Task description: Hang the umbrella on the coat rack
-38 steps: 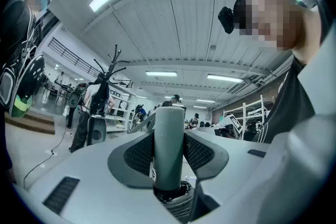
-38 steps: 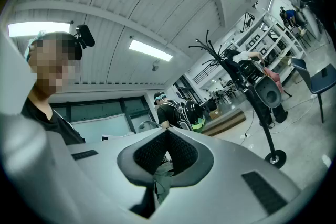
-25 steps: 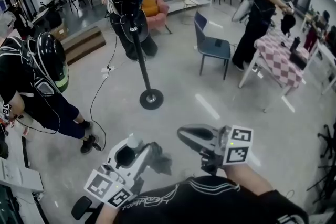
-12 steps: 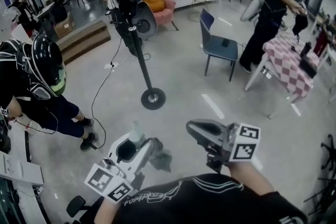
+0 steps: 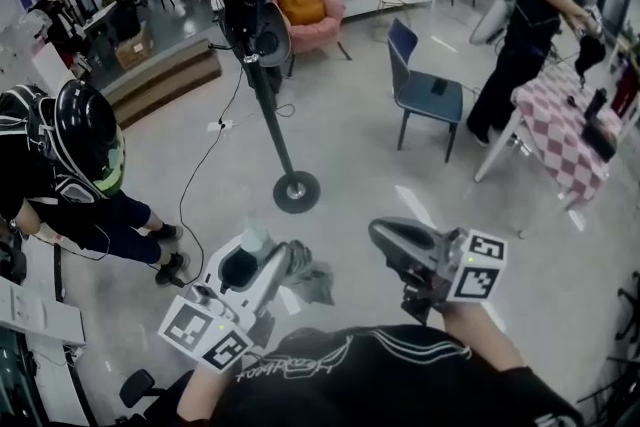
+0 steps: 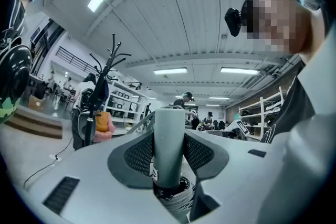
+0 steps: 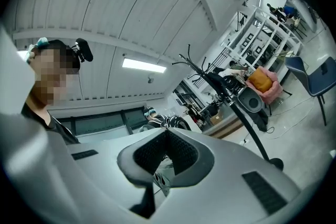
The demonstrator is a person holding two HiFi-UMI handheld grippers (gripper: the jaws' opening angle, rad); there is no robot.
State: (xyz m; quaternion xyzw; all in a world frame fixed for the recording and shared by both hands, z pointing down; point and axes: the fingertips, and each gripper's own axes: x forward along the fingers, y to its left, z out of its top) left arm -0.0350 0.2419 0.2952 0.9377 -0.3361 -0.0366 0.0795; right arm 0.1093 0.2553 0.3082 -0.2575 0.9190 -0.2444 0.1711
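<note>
Jaws of the left gripper (image 6: 169, 153) are closed on the umbrella (image 6: 169, 131). The two dotted pads press from both sides on its pale grey-green handle, which stands upright between them. Just under the pads, the folded cloth of the umbrella shows as grey pleats below a black ring.

In the head view, the left gripper (image 5: 280, 265) is low in the picture, in front of the person's black shirt. The grey cloth of the umbrella (image 5: 310, 283) lies crumpled at the right of its tip.

The right gripper (image 7: 167, 152) has its jaws shut together, pad against pad, and no thing is pressed between them. A small pale piece shows under the pads, but I cannot tell what it is. In the head view, the right gripper (image 5: 385, 237) is near the left one and apart from the umbrella.

The coat rack (image 5: 268, 105) stands on the floor (image 5: 350, 155) ahead, well apart from both grippers. It has a thin black pole and a round base, and dark bags hang on its upper part. The umbrella is not on it; it is in the left gripper only.

At the left, a person in a black helmet (image 5: 85, 130) bends low. Behind the coat rack there is a pink armchair (image 5: 315, 10) with an orange cushion. At the right of the rack stands a blue chair (image 5: 425, 95). Farther right, a person in black (image 5: 530, 25) stands beside a tabletop (image 5: 560, 130) with a checked cloth.
</note>
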